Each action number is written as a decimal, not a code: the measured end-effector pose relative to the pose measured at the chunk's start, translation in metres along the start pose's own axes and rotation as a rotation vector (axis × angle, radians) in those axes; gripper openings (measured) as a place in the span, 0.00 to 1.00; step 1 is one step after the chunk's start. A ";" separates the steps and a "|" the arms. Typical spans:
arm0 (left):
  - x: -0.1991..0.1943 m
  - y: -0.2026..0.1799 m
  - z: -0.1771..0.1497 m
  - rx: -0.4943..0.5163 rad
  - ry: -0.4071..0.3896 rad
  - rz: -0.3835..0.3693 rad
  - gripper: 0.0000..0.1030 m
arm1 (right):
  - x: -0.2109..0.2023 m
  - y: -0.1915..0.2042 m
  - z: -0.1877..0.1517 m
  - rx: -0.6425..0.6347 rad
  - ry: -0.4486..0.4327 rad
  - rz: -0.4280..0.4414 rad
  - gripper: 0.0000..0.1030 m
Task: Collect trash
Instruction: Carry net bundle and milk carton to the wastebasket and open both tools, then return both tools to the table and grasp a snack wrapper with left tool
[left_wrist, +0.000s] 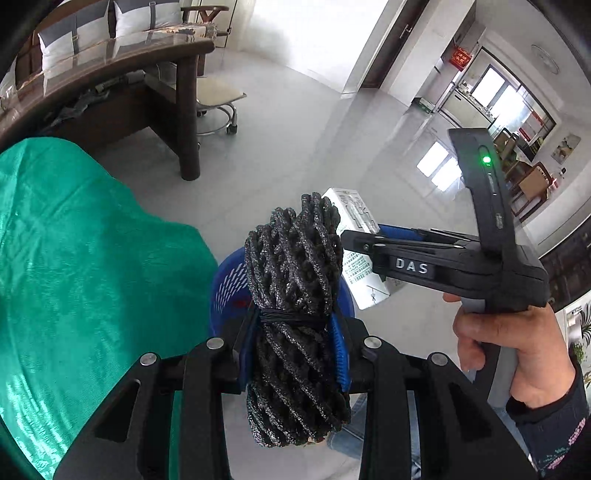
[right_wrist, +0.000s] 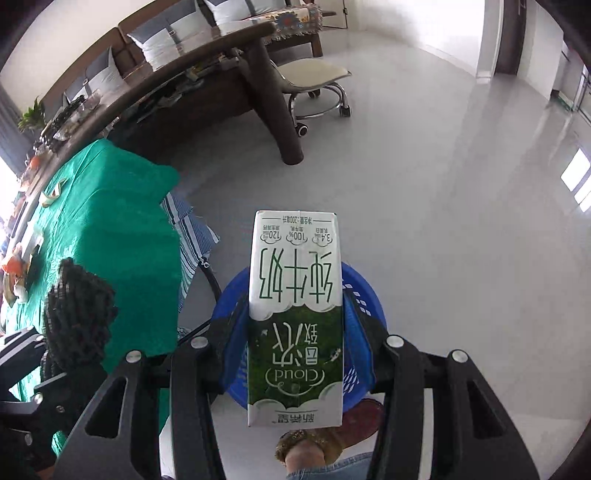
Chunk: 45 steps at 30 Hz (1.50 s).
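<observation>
The left gripper (left_wrist: 295, 354) is clamped on a black foam-net bundle (left_wrist: 295, 295) tied with a black band, its long axis along the fingers. The right gripper (right_wrist: 295, 332) is closed on a green-and-white milk carton (right_wrist: 295, 317), lengthwise, print upside down. Both hang above the blue perforated plastic basket (right_wrist: 364, 295) on the grey floor (right_wrist: 443, 221).

Both cameras ride just behind their fingers, looking steeply down and forward at the grey tiled floor (left_wrist: 295, 129). They share the round blue plastic basket (right_wrist: 364, 291) close below, the green tablecloth (right_wrist: 110, 221), the dark wooden desk (left_wrist: 184, 110), and the wheeled stool (right_wrist: 314, 77).
</observation>
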<state>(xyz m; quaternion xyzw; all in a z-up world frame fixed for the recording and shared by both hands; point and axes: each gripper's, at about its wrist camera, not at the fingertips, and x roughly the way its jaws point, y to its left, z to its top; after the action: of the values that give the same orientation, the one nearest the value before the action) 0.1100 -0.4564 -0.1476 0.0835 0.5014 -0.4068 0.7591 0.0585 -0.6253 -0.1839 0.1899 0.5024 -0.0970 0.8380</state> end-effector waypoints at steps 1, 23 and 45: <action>0.007 0.004 0.002 -0.001 0.004 0.002 0.33 | 0.002 -0.003 0.000 0.009 0.002 0.009 0.46; 0.038 0.006 0.012 -0.016 -0.068 0.052 0.89 | 0.005 -0.047 0.008 0.139 -0.030 0.047 0.76; -0.185 0.171 -0.159 -0.194 -0.229 0.454 0.95 | -0.058 0.200 -0.069 -0.350 -0.335 0.132 0.86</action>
<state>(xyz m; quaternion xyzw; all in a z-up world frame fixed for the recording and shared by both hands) 0.0890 -0.1609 -0.1194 0.0740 0.4171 -0.1829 0.8872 0.0458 -0.4168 -0.1180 0.0556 0.3522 0.0163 0.9341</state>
